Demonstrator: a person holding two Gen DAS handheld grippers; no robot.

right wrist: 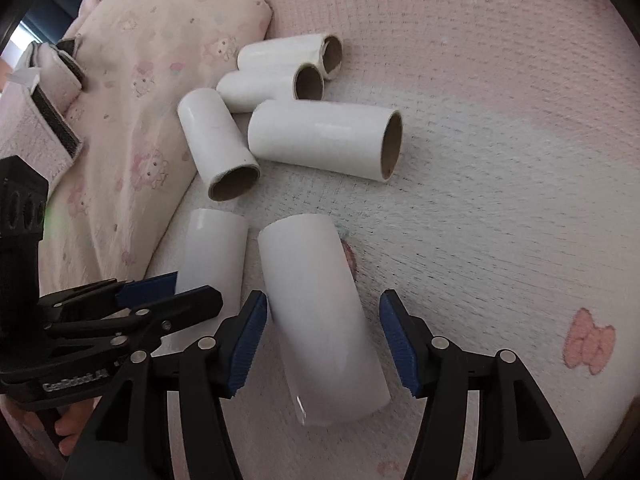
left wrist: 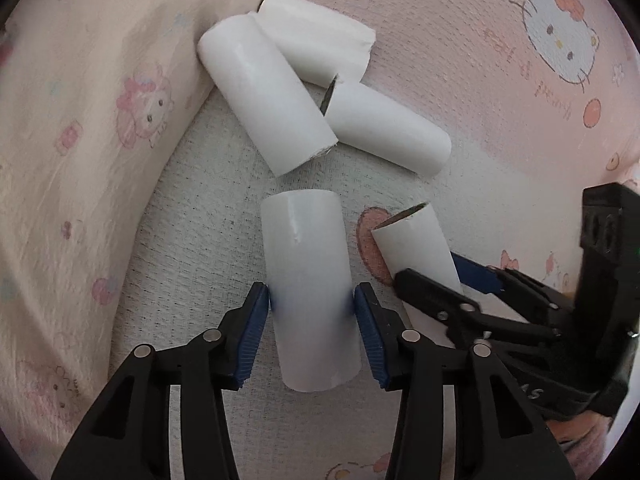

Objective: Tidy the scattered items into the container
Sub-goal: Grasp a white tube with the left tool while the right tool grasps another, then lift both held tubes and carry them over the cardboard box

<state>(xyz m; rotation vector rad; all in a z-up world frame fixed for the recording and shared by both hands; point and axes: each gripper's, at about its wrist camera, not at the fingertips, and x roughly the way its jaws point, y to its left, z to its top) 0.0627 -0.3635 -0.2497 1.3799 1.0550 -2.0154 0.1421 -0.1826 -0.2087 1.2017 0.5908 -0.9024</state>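
Six white tubes lie on the bedsheet (right wrist: 480,160); no container shows. Your left claw (left wrist: 311,312) pinches the lower-centre tube (left wrist: 308,280). Your right claw (right wrist: 323,340) gapes around its tube (right wrist: 320,320): centre it, then squeeze gently.

Both wrist cams sit close above the pink bedsheet (left wrist: 500,128), looking forward and down along their own fingers, side by side and facing roughly the same way. Left cam has the left gripper (left wrist: 312,312) at bottom centre and catches the right gripper (left wrist: 448,276) entering from its right edge; right cam mirrors that, with the left gripper entering from its left edge. Shared area: the cluster of white cardboard tubes (right wrist: 324,140) ahead, the pillow (right wrist: 132,92) on the left, and the two near tubes.
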